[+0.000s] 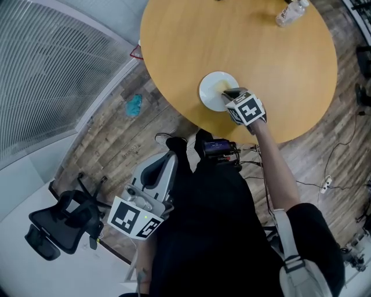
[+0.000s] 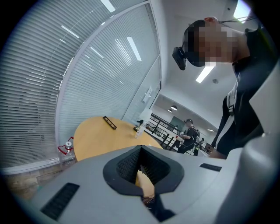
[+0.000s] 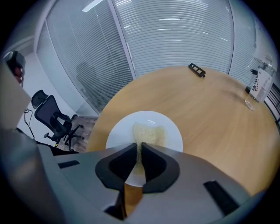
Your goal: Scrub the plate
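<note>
A white plate (image 1: 210, 93) (image 3: 173, 127) lies on the round wooden table (image 1: 272, 64), close to its near edge. A pale yellow sponge (image 3: 148, 132) rests on the plate's middle. My right gripper (image 1: 231, 93) (image 3: 140, 148) hovers over the plate's near side, shut on the sponge's near end. My left gripper (image 1: 169, 154) (image 2: 141, 151) hangs low beside my body, off the table and over the floor. Its jaws meet at the tips with nothing between them.
A plastic bottle (image 1: 291, 11) (image 3: 261, 85) and a small black bar (image 3: 197, 69) (image 2: 109, 122) sit on the far part of the table. A black office chair (image 1: 58, 223) stands at lower left; a blue cloth (image 1: 134, 105) lies on the floor by the blinds-covered glass wall. Cables (image 1: 333, 159) trail at right.
</note>
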Demonstrator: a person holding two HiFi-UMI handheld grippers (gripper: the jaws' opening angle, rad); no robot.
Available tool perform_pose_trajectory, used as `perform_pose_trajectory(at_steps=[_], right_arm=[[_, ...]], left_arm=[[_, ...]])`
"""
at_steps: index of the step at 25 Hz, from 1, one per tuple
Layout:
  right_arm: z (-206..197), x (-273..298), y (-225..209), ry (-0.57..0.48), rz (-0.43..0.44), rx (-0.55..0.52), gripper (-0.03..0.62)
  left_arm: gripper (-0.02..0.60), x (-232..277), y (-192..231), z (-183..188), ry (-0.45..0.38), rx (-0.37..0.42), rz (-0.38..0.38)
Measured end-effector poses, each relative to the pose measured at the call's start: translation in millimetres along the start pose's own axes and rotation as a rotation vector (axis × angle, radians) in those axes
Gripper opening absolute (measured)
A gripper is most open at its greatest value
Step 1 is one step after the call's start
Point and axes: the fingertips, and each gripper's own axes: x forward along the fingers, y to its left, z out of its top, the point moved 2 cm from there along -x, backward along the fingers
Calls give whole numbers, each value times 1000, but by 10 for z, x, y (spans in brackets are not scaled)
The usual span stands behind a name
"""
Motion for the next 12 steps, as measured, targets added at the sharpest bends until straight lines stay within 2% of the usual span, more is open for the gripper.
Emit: perform_pose_trajectory(at_steps=[12], right_arm=[[290, 184, 43, 1, -5, -46, 26]], left_arm=[[11, -86, 6, -21, -12, -4, 30]])
